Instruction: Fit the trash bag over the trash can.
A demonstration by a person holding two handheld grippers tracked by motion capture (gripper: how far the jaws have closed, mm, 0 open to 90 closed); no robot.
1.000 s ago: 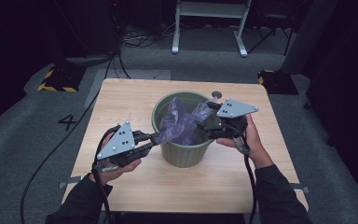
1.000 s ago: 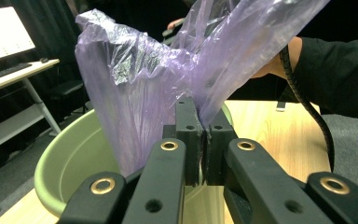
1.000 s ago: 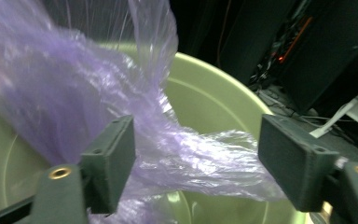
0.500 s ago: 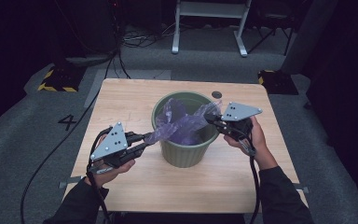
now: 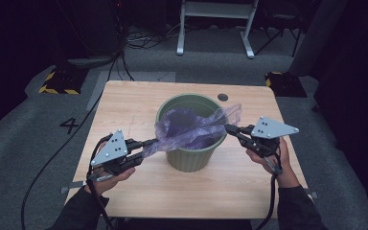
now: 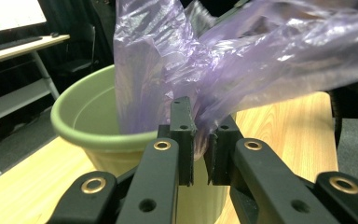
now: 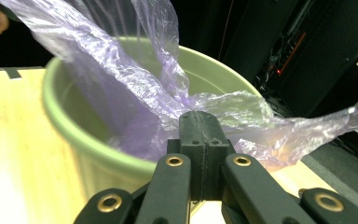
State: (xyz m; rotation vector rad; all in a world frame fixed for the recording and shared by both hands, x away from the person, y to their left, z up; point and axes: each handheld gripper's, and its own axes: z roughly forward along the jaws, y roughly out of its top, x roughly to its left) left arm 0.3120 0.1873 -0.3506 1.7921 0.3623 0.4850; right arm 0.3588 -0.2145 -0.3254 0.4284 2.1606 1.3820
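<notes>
Both grippers, left [image 5: 149, 142] and right [image 5: 228, 128], are pinching the purple plastic bag [image 5: 187, 127] thin between their fingertips; it looks light, flimsy and slippery, best gripped at its edge over the green bin [image 5: 191, 160].

Wood table [image 5: 124, 103], white frame [image 5: 215, 24] behind, yellow-black block [image 5: 57, 82] on floor.

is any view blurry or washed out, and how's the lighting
High view: tabletop lit, surroundings dark, slightly soft. Left gripper view: purple plastic bag glares and blurs toward the right edge. Right gripper view: table washed out at left, background nearly black, green bin rim soft.
</notes>
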